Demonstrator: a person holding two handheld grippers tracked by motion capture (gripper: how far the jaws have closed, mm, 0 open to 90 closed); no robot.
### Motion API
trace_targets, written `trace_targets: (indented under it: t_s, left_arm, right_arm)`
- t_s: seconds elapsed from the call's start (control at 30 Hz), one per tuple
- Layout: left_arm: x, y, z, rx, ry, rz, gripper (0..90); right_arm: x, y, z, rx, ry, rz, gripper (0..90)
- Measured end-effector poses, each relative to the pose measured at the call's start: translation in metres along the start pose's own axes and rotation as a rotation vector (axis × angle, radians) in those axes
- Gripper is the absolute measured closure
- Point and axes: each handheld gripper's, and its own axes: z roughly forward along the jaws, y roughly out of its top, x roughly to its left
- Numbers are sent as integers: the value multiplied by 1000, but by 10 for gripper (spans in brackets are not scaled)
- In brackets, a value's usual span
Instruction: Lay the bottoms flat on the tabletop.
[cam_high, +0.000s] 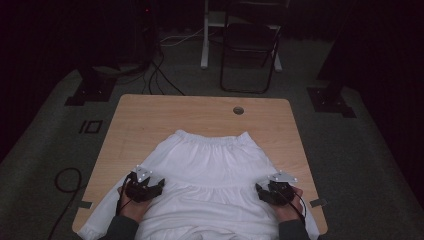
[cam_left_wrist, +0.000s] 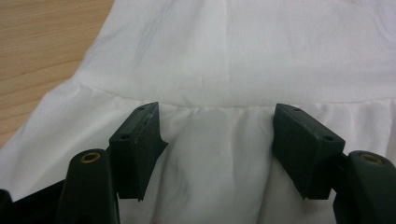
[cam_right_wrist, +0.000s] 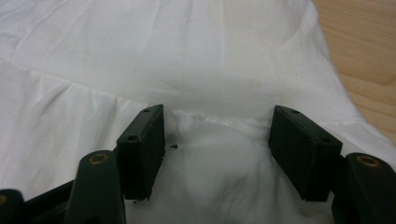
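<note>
The desk (cam_high: 150, 112) has a light wood top with rounded corners and a small round hole (cam_high: 238, 110) near its far edge, right of the middle. A white skirt (cam_high: 210, 165) lies flat on it, its gathered waistband toward the far edge and its wide hem running over the near edge. Bare wood shows along the far edge and down both sides.

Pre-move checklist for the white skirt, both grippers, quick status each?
1. Left gripper jaws apart over the fabric: ok.
2. Right gripper jaws apart over the fabric: ok.
3. White skirt lies flat, waistband at the far side: ok.
4. Fabric pinched by either gripper: not ok, pads stand wide of it.
5. Hem fully on the table: not ok, it hangs over the near edge.
6. Pads touching the cloth: cannot tell.
</note>
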Motion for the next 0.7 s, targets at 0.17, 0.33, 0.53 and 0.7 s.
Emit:
trace_targets:
  t_s: [0.17, 0.33, 0.53, 0.7]
  left_arm:
    - [4, 8, 9, 1, 4, -6, 325]
    - [12, 22, 23, 1, 7, -9, 322]
    - [27, 42, 45, -1, 20, -21, 341]
    - [40, 60, 64, 1, 37, -38, 343]
  right_arm:
    - [-4, 7, 8, -9, -4, 2, 346]
    - [-11, 20, 21, 1, -11, 11, 345]
    - [-23, 46, 45, 21, -30, 4, 345]
    - [-35, 72, 71, 23, -42, 9, 345]
